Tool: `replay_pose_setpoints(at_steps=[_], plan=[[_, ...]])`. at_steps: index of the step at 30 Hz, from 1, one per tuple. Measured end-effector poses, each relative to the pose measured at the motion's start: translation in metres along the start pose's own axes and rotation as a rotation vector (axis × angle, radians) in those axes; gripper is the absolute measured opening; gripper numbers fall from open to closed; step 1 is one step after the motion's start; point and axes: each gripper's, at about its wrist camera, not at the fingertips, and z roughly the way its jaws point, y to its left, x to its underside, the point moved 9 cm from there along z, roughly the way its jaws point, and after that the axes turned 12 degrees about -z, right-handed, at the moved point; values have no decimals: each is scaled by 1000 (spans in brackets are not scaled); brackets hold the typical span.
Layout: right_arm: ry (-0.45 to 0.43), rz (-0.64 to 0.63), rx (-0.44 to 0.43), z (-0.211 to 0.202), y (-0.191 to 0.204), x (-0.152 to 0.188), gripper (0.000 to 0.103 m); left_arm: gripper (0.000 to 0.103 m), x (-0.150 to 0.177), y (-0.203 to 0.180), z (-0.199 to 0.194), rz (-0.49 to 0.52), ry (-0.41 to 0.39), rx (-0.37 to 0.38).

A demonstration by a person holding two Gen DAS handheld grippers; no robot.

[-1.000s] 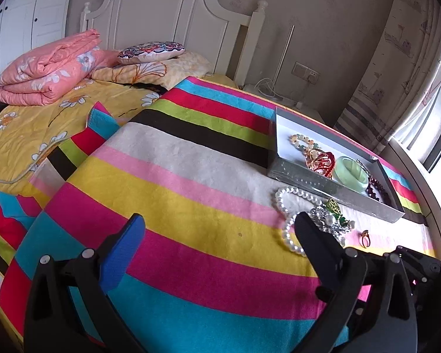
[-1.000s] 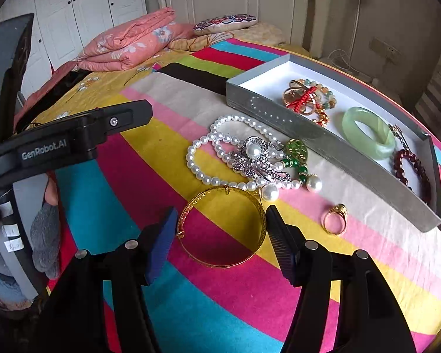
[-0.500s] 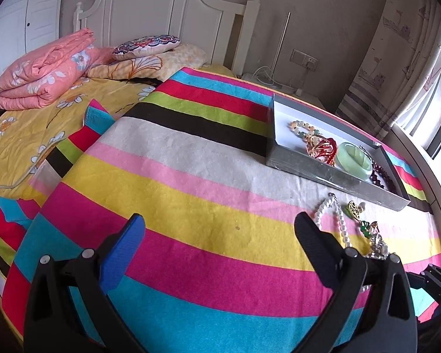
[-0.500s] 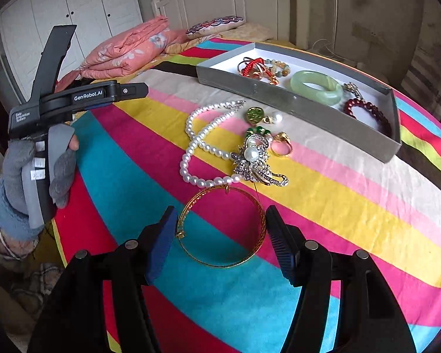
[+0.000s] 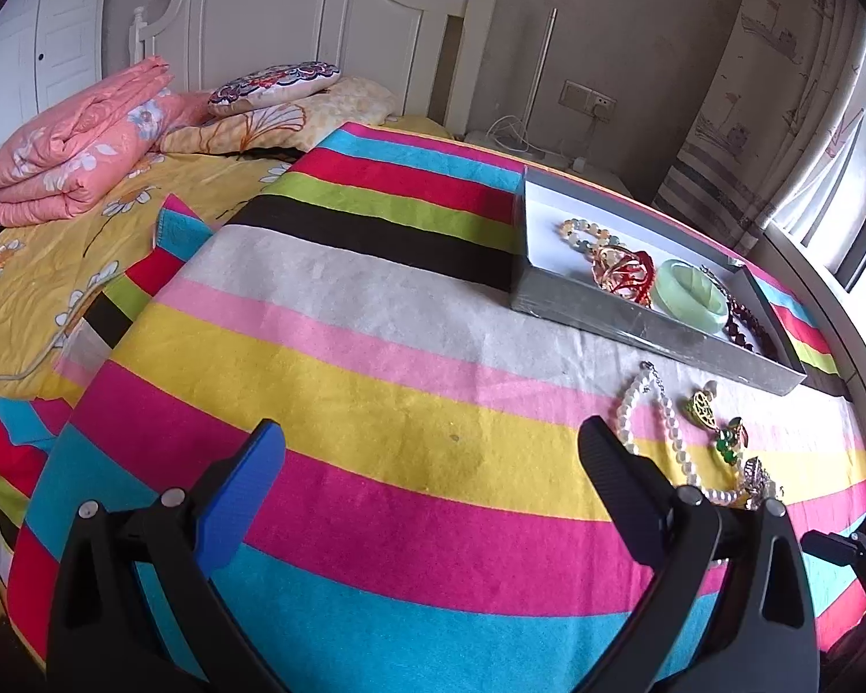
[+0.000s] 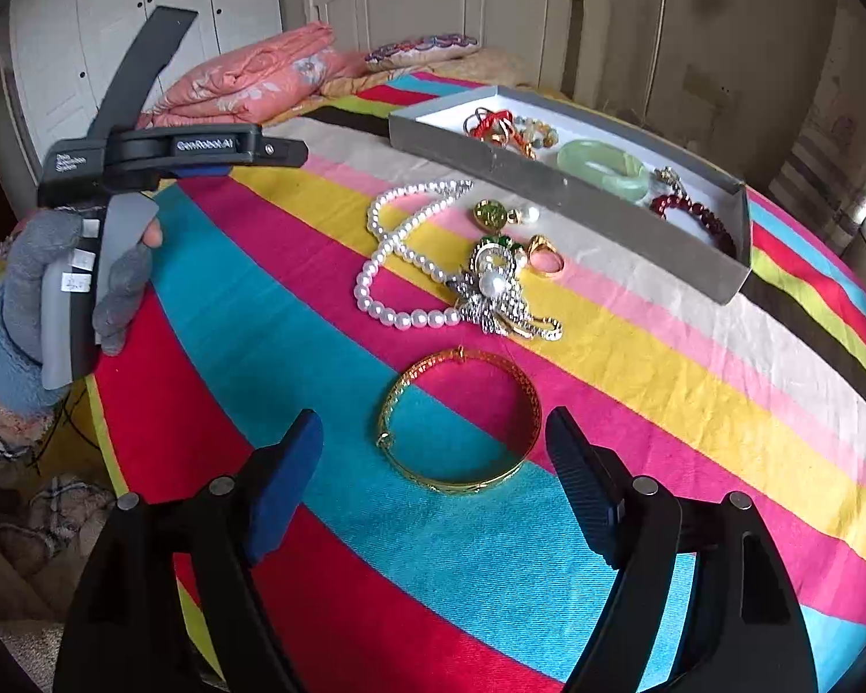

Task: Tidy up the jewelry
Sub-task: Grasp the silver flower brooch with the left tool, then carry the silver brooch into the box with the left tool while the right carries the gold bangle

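Observation:
A gold bangle [image 6: 459,421] lies on the striped cloth just ahead of my open right gripper [image 6: 433,456], between its fingers' line but not held. Beyond it lie a pearl necklace [image 6: 398,265], a rhinestone brooch with a pearl [image 6: 499,294], a gold ring [image 6: 545,257] and a green pendant [image 6: 491,212]. A grey box [image 6: 548,185] holds a jade bangle [image 6: 603,167], a red bead bracelet [image 6: 693,216] and other pieces. My left gripper [image 5: 433,462] is open over bare cloth; the pearl necklace [image 5: 661,427] lies to its right, the box [image 5: 635,317] farther back.
A gloved hand [image 6: 58,289] holds the left gripper at the table's left edge. The striped cloth [image 5: 375,346] covers a round table. Behind it stand a bed with a pink quilt [image 5: 81,144] and pillows, a white headboard [image 5: 317,29], and curtains [image 5: 779,115] at the right.
The right gripper has pulled back and swung left, so the bangle sits farther ahead and the jewelry farther off. The left gripper has moved left and back; less of the necklace shows.

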Motion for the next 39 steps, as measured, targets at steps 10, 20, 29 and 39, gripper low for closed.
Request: replay_pose_setpoints(at_steps=[10,20,29,39], plan=[[-7,51,15,2,-11,3,59,101,66,-118,-12,344,154,236],[-26,67,-8,0,-12,4,59,64,89,-183,23,434,267,275],[-57,96,0,-5,-16,3,59,27,76,-180,-5,436,178,316],[-96,132,-5,-14,-24,2,59,27,35,-163,-39,374,90,347]])
